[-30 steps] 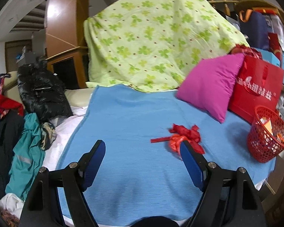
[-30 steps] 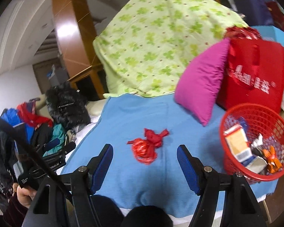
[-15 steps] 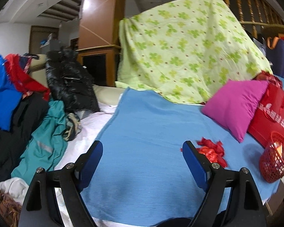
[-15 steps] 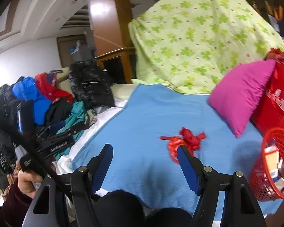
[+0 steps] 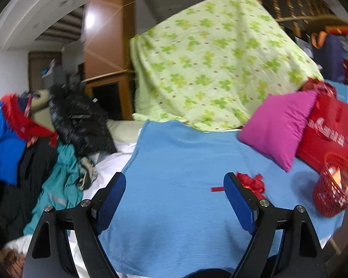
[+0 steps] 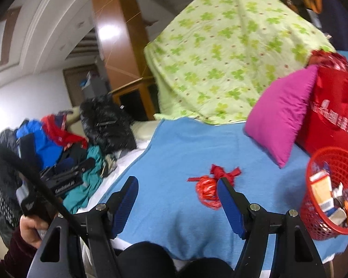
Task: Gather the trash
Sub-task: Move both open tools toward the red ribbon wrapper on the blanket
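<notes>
Left wrist view: left tongs (image 5: 174, 191) released, jaws wide apart, nothing between them, hovering over the blue blanket (image 5: 174, 153). Red ribbon scrap (image 5: 251, 183) lies on the blanket just past the right-hand finger, partly hidden behind it; can't tell if they touch. Red mesh basket (image 5: 329, 197) sits at the blanket's right edge, well apart from the ribbon, some trash inside. Magenta pillow (image 5: 278, 127) leans on a red bag (image 5: 329, 132) behind it. Green clover-print quilt (image 5: 220, 64) drapes at the back. Pile of clothes (image 5: 58, 162) to the left.

Right wrist view: right tongs (image 6: 177, 198) also released, jaws spread, empty. Ribbon scrap (image 6: 208, 188) on the blanket (image 6: 185, 143), mostly between the fingers, up against the right-hand finger tip. Basket (image 6: 322, 222) near right, holding small cartons and wrappers. Pillow (image 6: 280, 113) and bag (image 6: 336, 115) behind it. Person's left hand (image 6: 32, 227) visible lower left, gripping the other tool.
</notes>
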Available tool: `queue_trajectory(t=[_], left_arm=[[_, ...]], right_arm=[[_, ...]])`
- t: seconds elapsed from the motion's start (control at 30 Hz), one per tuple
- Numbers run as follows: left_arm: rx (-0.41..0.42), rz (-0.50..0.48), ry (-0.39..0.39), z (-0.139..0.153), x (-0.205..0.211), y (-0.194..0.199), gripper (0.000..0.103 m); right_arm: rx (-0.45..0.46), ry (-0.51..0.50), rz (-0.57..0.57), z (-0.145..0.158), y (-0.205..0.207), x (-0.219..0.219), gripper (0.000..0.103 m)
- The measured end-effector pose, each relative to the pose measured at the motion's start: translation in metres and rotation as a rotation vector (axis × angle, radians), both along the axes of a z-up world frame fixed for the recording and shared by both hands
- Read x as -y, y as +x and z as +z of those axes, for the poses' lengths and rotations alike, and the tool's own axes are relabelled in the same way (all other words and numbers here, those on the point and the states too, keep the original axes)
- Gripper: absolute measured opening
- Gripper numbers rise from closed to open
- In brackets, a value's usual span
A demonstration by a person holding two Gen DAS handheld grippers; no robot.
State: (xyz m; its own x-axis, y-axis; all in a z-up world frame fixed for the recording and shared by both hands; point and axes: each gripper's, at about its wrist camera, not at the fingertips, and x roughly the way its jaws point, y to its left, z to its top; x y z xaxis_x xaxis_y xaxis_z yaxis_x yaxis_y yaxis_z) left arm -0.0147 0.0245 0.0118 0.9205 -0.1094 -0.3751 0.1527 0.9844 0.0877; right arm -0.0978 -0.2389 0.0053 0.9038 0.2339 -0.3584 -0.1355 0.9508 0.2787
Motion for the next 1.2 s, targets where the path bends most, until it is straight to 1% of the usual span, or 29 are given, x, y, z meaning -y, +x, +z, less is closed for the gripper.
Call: queue_trajectory(t=[0.13,0.27,0.47,0.6,0.77,0.93,1.07,1.2], left_arm=[[0.013,-0.060,0.057,0.005,0.033,-0.008,0.087],[0.021,-0.125,0.111,0.007,0.065,-0.017,0.087],[0.030,-0.198,0.174,0.004,0.095,-0.029,0.087],[0.037,-0.230,0.208,0.003,0.104,-0.035,0.087],[0.042,-0.235,0.194,0.005,0.102,-0.036,0.087],[0.030,-0.214,0.161,0.002,0.085,-0.029,0.087],[0.005,-0.173,0.125,-0.007,0.064,-0.016,0.087],[-0.042,-0.121,0.075,-0.022,0.035,0.001,0.087]], right_arm=[[0.018,0.023,-0.052,-0.003,-0.010,0.028,0.074],[0.030,0.078,-0.107,-0.006,-0.022,0.059,0.075],[0.039,0.160,-0.177,-0.009,-0.034,0.094,0.075],[0.048,0.194,-0.200,-0.008,-0.040,0.104,0.076],[0.049,0.193,-0.202,-0.004,-0.041,0.101,0.076],[0.040,0.142,-0.176,0.002,-0.033,0.083,0.076],[0.005,0.095,-0.141,0.000,-0.016,0.061,0.076],[-0.046,0.051,-0.098,-0.008,0.007,0.039,0.076]])
